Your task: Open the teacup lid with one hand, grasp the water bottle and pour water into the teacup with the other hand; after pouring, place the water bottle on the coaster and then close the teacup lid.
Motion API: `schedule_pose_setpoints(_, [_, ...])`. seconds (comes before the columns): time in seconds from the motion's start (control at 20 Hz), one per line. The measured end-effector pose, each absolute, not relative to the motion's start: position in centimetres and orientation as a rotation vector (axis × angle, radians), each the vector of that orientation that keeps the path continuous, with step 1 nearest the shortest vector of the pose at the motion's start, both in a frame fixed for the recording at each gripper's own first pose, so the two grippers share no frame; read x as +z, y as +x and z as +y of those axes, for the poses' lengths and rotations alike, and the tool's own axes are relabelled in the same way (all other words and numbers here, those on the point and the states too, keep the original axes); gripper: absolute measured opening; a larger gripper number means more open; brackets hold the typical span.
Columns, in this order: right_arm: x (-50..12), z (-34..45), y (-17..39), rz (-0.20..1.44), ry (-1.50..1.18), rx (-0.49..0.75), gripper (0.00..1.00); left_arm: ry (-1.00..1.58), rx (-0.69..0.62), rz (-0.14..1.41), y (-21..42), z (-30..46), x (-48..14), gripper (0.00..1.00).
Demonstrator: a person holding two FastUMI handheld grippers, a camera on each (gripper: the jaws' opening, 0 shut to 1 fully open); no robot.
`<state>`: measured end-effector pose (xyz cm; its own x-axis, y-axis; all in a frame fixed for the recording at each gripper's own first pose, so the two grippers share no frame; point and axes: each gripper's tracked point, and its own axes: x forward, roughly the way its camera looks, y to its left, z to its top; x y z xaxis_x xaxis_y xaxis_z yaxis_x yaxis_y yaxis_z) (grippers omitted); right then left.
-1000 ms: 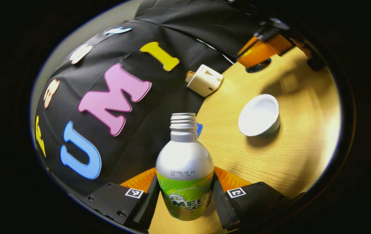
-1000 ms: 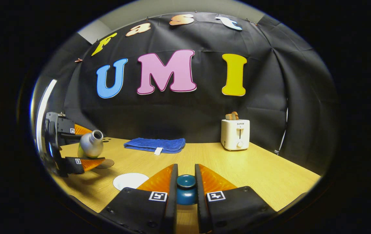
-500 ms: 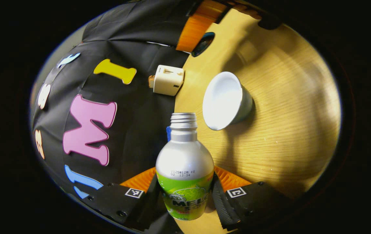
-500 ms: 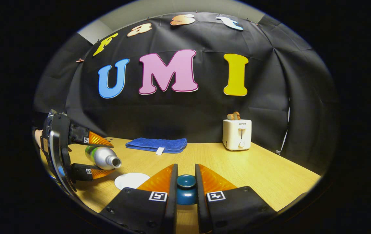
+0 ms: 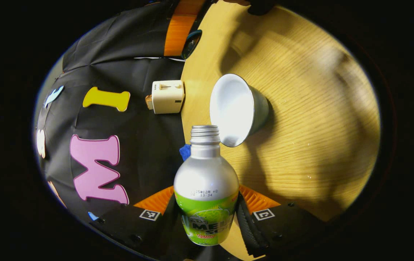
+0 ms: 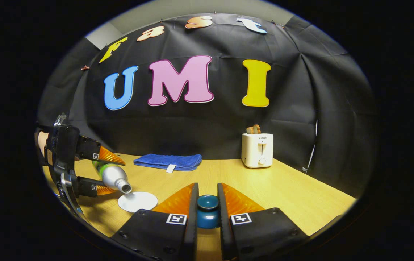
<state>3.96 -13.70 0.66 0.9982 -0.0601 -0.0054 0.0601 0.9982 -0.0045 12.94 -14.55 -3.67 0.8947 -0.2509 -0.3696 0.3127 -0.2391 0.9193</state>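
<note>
Water bottle (image 5: 206, 192) is seen upright in the left gripper view, pinched at its labelled lower body between the two fingers of the left gripper (image 5: 207, 217), which press on it from both sides. Its open threaded neck is aimed just beside the rim of the white teacup (image 5: 237, 108), whose pale inside is turned toward the camera. The wooden table (image 5: 301, 145) appears tilted on edge, a cream toaster (image 5: 167, 96) is seen at its far border, and a scrap of blue cloth (image 5: 185, 151) is glimpsed behind the bottle's neck. The right gripper (image 5: 182, 34) is caught at the top edge.

From the right gripper view the tilt is made plain: the bottle is held nearly on its side by the left gripper, its mouth lowered to just over the cup's near-left rim. The teacup lid (image 6: 207, 212) is gripped by its knob between the closed-in fingers of the right gripper, lifted above the table and well apart from the cup. The cloth is shown whole, folded by the back wall, and bread is seen in the toaster's slot.
</note>
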Motion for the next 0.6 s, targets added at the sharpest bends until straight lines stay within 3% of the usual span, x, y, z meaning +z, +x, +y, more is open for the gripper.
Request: schedule_pose_setpoints(0.6, [0.7, -13.7, 4.0, 0.006, -0.003, -0.054, 0.30, 1.980, -0.520, 0.053, 13.3, -14.5, -1.7, 0.78])
